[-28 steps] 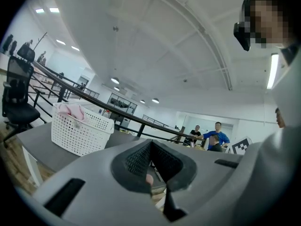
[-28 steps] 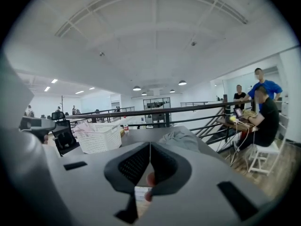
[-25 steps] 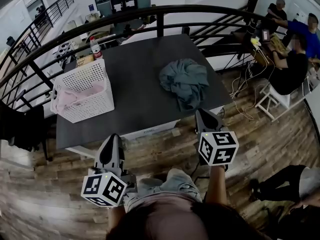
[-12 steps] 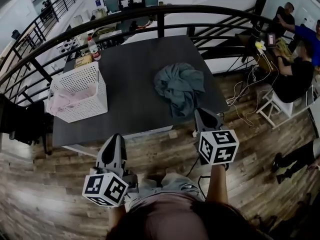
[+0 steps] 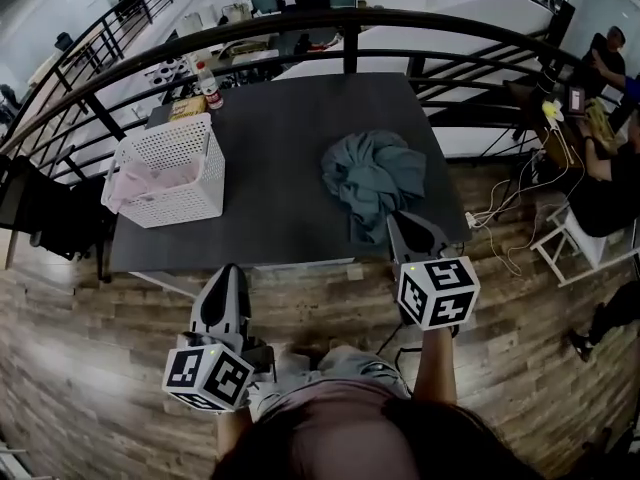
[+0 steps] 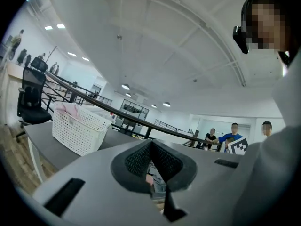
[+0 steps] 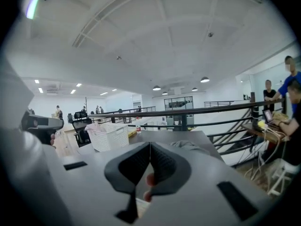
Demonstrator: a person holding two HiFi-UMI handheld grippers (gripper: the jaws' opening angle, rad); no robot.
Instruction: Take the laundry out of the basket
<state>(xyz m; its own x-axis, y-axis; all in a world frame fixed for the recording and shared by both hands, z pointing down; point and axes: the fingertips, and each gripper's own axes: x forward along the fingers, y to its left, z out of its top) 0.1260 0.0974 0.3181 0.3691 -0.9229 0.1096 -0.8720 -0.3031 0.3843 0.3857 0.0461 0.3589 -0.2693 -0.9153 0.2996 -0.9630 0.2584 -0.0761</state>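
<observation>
A white perforated laundry basket stands on the left end of the dark table, with pink laundry hanging over its left rim. A grey-green garment lies crumpled on the table's right part. Both grippers are held low in front of my body, short of the table's near edge. My left gripper is shut and empty; the basket shows far off in its view. Just below the garment's near edge, my right gripper is shut, with nothing between its jaws. Its own view shows the basket and the garment.
A black curved railing runs behind the table. A bottle and a snack pack sit at the far left corner. A black office chair stands left of the table. Seated people and cables are at the right.
The head view has shifted, so the table and basket sit a little differently in the frame. Both grippers stay shut and keep their places near my body.
</observation>
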